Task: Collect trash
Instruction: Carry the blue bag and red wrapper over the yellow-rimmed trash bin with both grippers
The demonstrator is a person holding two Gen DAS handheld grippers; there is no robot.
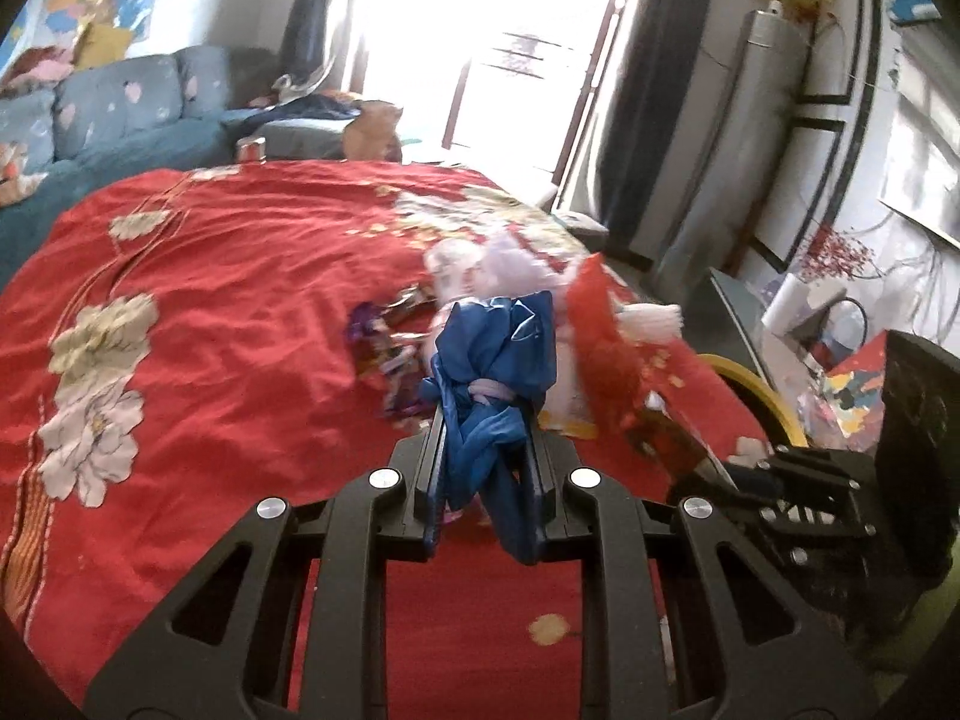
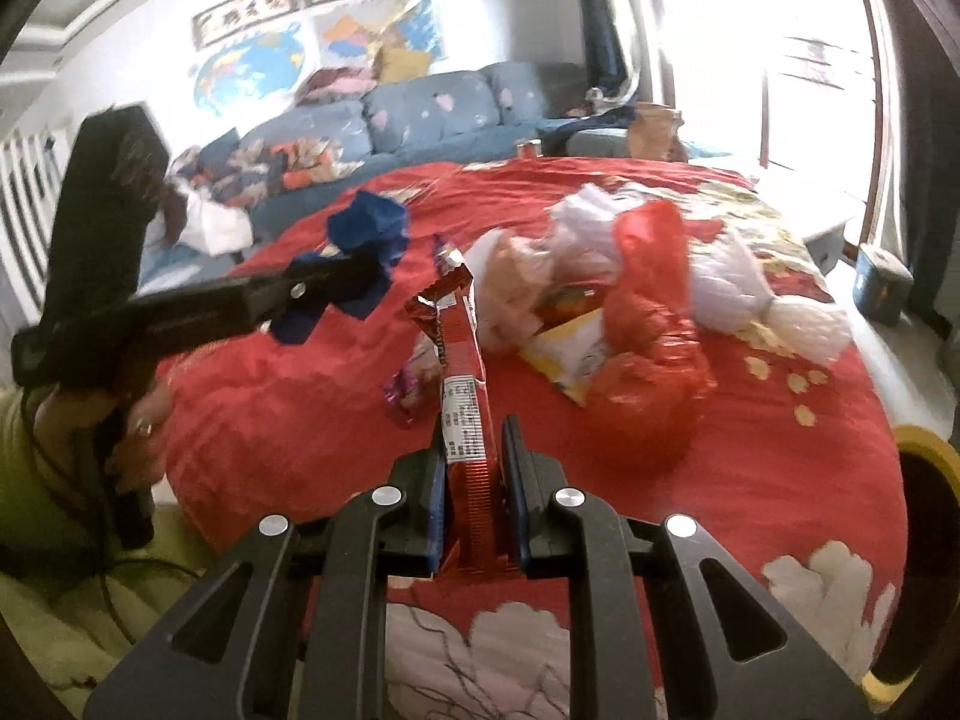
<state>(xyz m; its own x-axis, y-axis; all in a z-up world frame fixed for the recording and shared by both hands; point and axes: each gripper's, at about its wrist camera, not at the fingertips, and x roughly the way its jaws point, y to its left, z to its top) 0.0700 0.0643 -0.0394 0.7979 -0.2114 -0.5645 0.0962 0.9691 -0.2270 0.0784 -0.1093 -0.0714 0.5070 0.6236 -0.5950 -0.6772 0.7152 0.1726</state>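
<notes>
A crumpled blue plastic bag is lifted above the red bedspread, with my left gripper shut on it. From the right wrist view the same left gripper shows at the left with the blue bag. A long red snack wrapper stands up between the pads of my right gripper, which is shut on it. A heap of trash lies on the bed beyond: a red plastic bag, white bags, a yellow packet and a purple wrapper.
A yellow-rimmed bin stands off the bed's right side. A blue sofa with clothes runs along the far wall. A person's hand grips the left tool's handle. A bright window sits behind the bed.
</notes>
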